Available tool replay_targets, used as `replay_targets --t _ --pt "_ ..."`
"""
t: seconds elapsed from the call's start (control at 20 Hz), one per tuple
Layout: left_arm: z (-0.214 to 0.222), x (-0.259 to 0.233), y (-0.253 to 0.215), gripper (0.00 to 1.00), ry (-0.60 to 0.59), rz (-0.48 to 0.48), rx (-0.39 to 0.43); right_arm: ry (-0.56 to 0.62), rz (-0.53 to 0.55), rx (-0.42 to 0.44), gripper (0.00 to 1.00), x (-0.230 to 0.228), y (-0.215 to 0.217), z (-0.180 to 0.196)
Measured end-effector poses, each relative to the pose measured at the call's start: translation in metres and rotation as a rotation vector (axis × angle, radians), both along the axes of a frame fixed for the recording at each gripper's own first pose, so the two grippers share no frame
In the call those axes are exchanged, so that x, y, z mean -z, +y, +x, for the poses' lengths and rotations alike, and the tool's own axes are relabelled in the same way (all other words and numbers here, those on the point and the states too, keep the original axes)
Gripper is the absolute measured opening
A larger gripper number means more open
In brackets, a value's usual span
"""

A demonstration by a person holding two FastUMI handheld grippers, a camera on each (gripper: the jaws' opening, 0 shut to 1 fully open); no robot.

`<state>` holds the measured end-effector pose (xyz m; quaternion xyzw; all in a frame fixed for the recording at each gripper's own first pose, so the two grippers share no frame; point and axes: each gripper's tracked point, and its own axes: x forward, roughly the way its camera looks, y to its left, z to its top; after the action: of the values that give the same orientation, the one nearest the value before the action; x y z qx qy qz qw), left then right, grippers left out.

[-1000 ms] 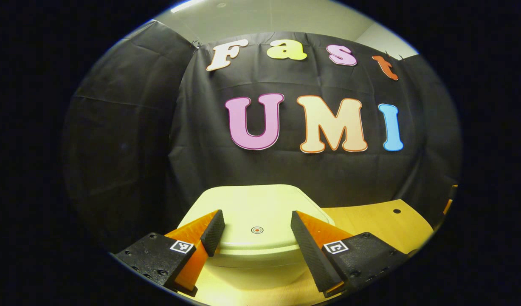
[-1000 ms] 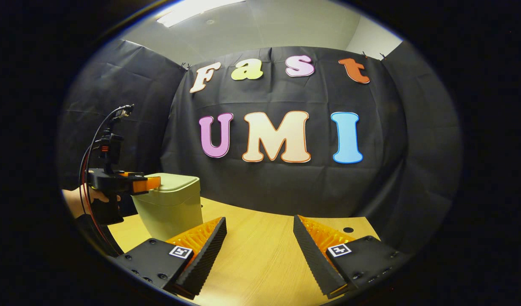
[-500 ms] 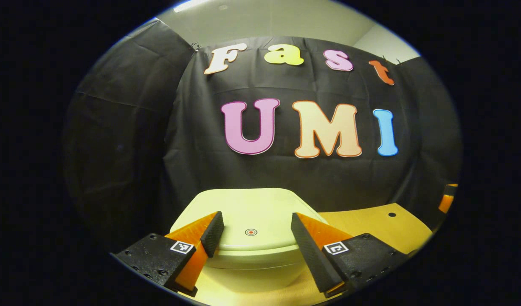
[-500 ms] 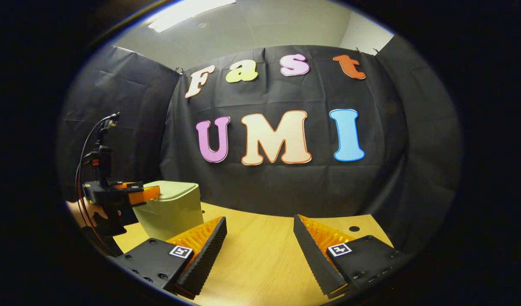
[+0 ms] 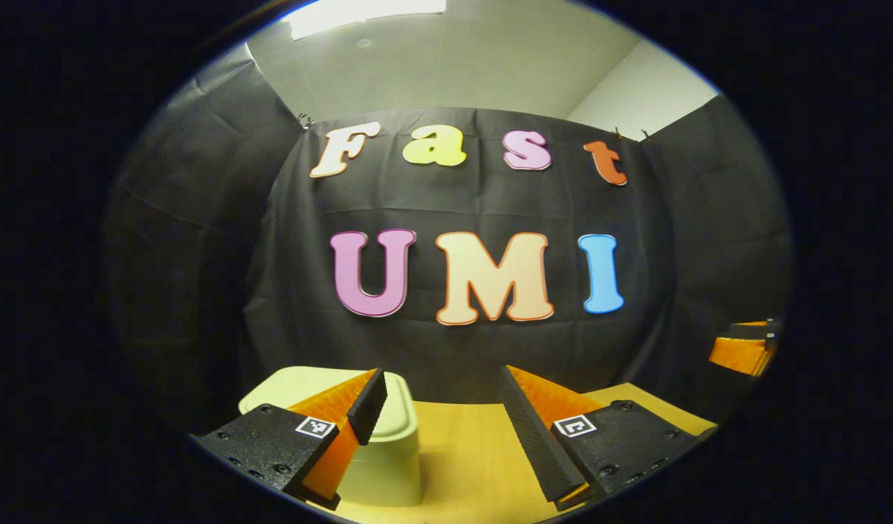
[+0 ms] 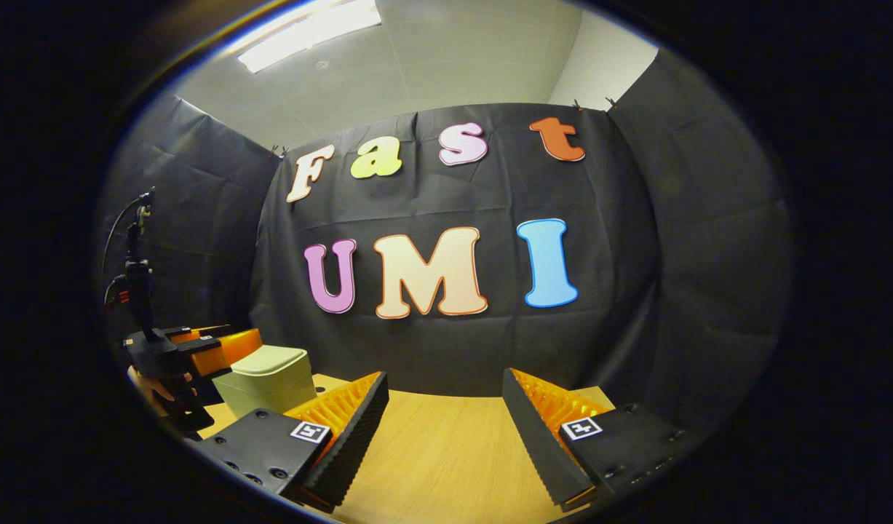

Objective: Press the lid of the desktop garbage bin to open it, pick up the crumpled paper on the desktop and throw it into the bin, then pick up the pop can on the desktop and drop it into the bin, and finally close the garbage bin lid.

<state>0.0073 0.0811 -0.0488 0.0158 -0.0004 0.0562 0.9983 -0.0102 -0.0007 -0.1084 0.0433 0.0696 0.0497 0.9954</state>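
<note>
The pale green bin [image 5: 388,451] stands on the wooden table [image 5: 468,451] with its lid [image 5: 286,382] down. It sits low at the left of the left gripper view, partly behind my left finger. My left gripper [image 5: 441,378] is open, with nothing between its fingers, back from the bin and a little to its right. In the right gripper view the bin [image 6: 268,378] stands far off at the left, and the left gripper [image 6: 231,343] hovers beside its lid, held by a hand [image 6: 144,382]. My right gripper [image 6: 444,378] is open over bare table [image 6: 439,451].
The black cloth wall closes off the back and both sides of the table. The right gripper [image 5: 741,349] shows at the far right edge of the left gripper view. A cable rises from the left gripper's body.
The left gripper has pulled back from the lid and swung right, so the bin slid to the lower left and shrank. The right gripper view tilted up and backed away. Both stayed open.
</note>
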Motion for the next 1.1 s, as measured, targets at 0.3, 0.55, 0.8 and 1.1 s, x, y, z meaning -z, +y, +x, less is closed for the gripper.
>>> replay_targets --t 0.3,0.55,0.8,1.1 --pt "-0.005 -0.008 -0.089 0.92 -0.011 0.020 0.092 -0.080 -0.048 0.053 0.99 -0.044 -0.057 -0.012" --pt "-0.011 -0.016 -0.139 0.95 0.002 -0.002 0.242 -0.152 -0.041 0.109 0.98 -0.078 -0.064 -0.035" --pt "-0.026 -0.038 -0.139 0.92 -0.054 0.016 0.301 -0.171 -0.069 0.147 0.98 -0.085 -0.050 -0.046" --pt "-0.032 -0.027 -0.107 0.92 -0.012 -0.034 0.264 -0.175 -0.084 0.131 0.98 -0.089 -0.021 -0.051"
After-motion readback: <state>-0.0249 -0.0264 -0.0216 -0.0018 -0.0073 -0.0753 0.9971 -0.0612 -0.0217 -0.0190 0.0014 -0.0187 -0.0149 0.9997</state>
